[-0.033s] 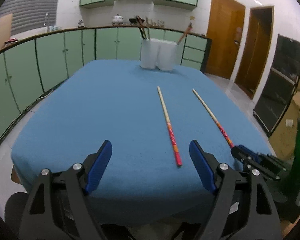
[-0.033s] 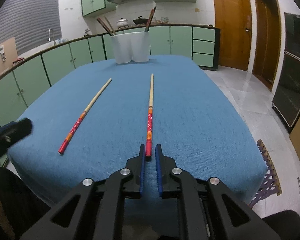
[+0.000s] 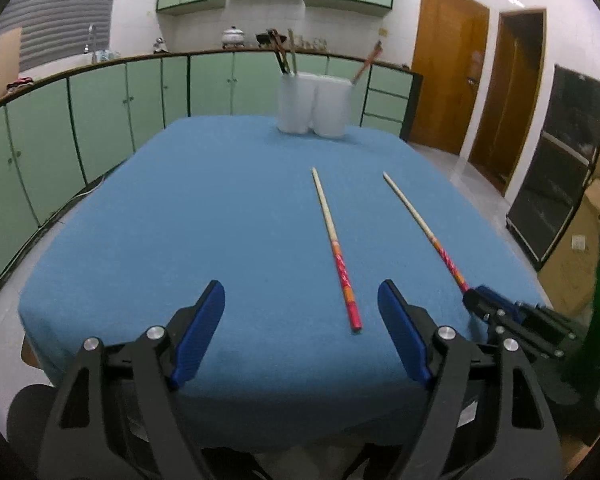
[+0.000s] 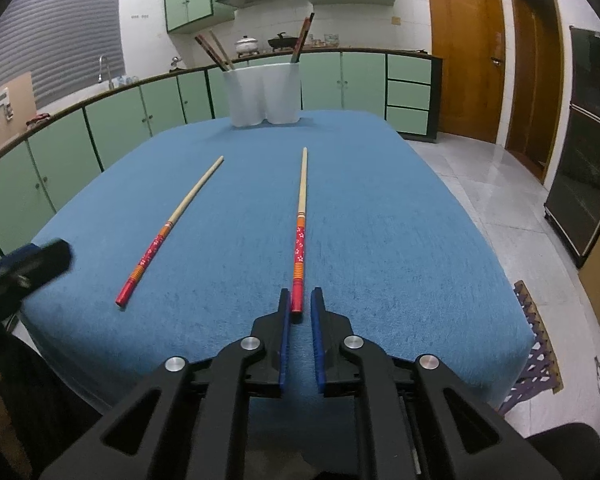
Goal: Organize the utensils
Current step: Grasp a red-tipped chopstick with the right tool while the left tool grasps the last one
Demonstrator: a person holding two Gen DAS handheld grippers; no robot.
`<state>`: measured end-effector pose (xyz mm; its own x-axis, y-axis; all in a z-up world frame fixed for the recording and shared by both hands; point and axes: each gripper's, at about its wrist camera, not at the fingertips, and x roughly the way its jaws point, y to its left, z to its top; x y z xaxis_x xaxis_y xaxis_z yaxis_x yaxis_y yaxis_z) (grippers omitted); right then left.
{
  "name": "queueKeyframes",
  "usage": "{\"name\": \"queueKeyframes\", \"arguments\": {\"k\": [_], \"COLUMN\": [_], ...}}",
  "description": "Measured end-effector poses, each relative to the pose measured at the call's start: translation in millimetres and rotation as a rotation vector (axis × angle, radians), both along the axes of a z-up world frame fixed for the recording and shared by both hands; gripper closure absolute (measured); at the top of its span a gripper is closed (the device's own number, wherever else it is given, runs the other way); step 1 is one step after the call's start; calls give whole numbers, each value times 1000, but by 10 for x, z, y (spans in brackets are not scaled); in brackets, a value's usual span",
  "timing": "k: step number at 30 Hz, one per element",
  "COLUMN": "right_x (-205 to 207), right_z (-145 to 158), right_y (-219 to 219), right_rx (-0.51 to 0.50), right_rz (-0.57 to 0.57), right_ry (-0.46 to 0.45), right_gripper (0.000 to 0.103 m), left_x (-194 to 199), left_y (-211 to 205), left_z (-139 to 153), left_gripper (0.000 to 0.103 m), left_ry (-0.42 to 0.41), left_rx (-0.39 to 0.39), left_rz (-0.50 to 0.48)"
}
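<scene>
Two long chopsticks with red patterned handles lie on the blue tablecloth. In the right wrist view, my right gripper is nearly shut around the red end of the right chopstick, which still lies on the cloth. The left chopstick lies free. In the left wrist view, my left gripper is open and empty near the table's front edge, with the left chopstick just right of its middle. The right chopstick runs to my right gripper. A white two-part utensil holder with several chopsticks stands at the far end.
The table is covered in blue cloth. Green cabinets run along the left and back. Wooden doors and a dark appliance stand to the right. A mat lies on the tiled floor.
</scene>
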<state>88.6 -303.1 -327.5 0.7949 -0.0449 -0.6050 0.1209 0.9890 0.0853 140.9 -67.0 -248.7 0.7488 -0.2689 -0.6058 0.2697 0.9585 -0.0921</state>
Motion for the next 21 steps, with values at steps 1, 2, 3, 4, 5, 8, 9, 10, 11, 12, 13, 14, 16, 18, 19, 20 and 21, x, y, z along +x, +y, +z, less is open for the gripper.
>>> {"name": "queueKeyframes", "arguments": {"k": [1,2,3,4,5,8,9,10,11,12,13,14,16,18,19,20,21], "right_x": [-5,-1,0,6,15,25,31,30,34,33,30,27,7,-6,-14,-23,-33], "right_z": [0,1,5,7,6,-9,-17,-21,-22,-30,-27,-30,-44,-48,-48,-48,-50], "right_y": [-7,-32,-44,-62,-81,-83,-81,-76,-70,-70,-58,-56,-46,-34,-23,-18,-11], "right_rx": [-1,-1,0,1,2,-2,-3,-5,-7,-6,-8,-12,-16,-20,-23,-24,-28], "right_rz": [-3,-11,-17,-22,-24,-25,-25,-24,-23,-22,-21,-19,-14,-11,-8,-7,-5], "right_ry": [-1,-4,-5,-6,-6,-9,-10,-11,-13,-14,-16,-18,-21,-23,-24,-24,-24], "right_gripper": [93,93,93,93,93,93,93,93,92,92,92,92,89,88,88,88,88], "left_x": [30,51,76,92,122,176,194,204,219,228,229,224,213,200,193,188,196], "left_y": [-34,-50,-77,-80,-109,-164,-182,-198,-194,-203,-215,-216,-219,-236,-240,-239,-231], "left_z": [-40,-60,-92,-112,-140,-215,-248,-269,-285,-299,-308,-315,-319,-313,-306,-303,-299], "left_gripper": [28,29,29,30,30,32,32,34,34,34,35,37,45,63,74,83,85], "left_ry": [8,11,15,16,23,34,37,40,44,40,29,26,16,12,13,14,17], "left_rx": [4,8,16,19,24,40,47,51,58,65,75,79,84,76,70,66,63], "left_rz": [-2,-4,-4,-4,-5,-9,-11,-10,-7,-2,5,10,14,-6,-24,-34,-40]}}
